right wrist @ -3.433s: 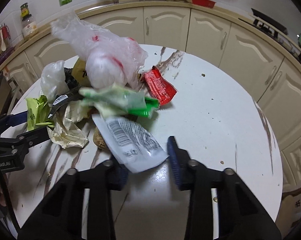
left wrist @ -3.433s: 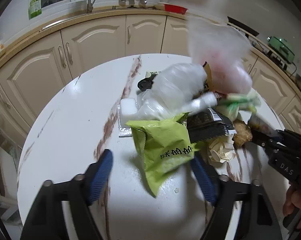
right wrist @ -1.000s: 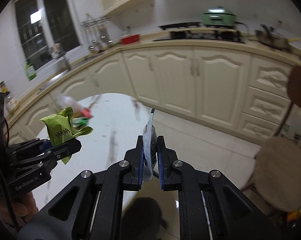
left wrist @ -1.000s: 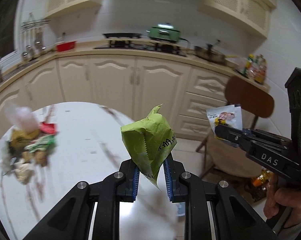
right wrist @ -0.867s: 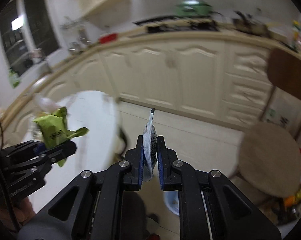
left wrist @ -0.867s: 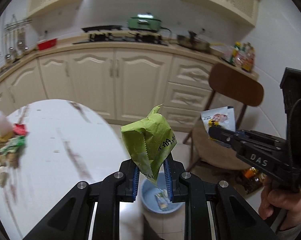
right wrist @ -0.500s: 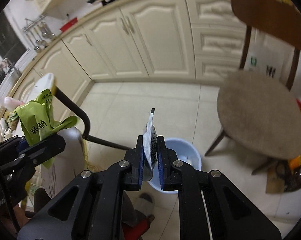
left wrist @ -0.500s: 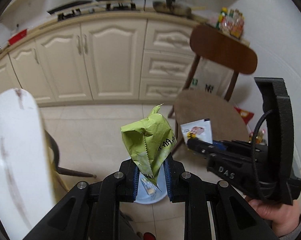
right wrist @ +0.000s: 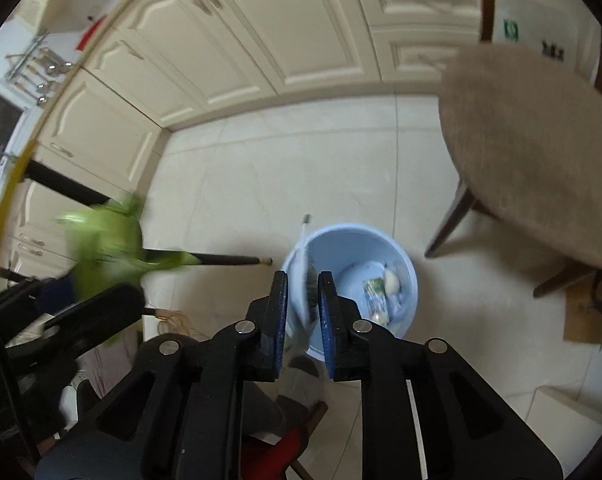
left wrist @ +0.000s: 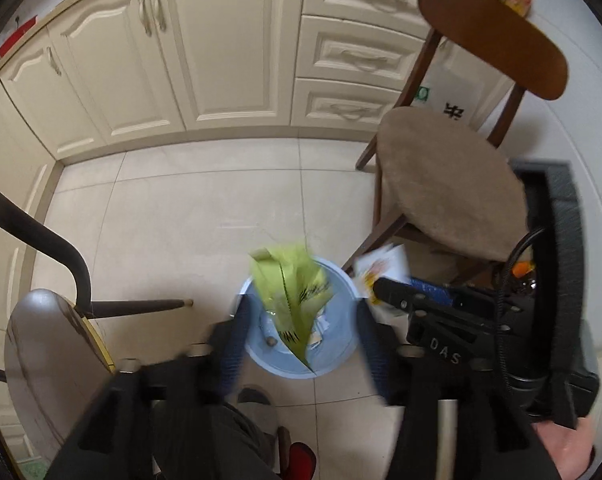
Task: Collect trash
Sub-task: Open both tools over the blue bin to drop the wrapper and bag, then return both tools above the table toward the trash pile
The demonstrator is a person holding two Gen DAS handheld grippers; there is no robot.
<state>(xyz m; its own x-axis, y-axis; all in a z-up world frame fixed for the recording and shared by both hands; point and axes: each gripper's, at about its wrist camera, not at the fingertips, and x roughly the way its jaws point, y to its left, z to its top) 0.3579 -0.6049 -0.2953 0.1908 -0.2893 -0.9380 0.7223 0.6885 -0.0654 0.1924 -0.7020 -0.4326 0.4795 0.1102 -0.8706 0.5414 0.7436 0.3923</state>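
My left tongs opening, green wrapper loose over blue bin. R tongs, "DAS" on body, opening w/ white packet between.

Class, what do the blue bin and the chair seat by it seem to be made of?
Blue bin: likely plastic, with smooth, evenly coloured walls and a thin rim.
Chair seat: a matte, fuzzy-looking tan pad, probably fabric, on a dark glossy frame that looks like wood.
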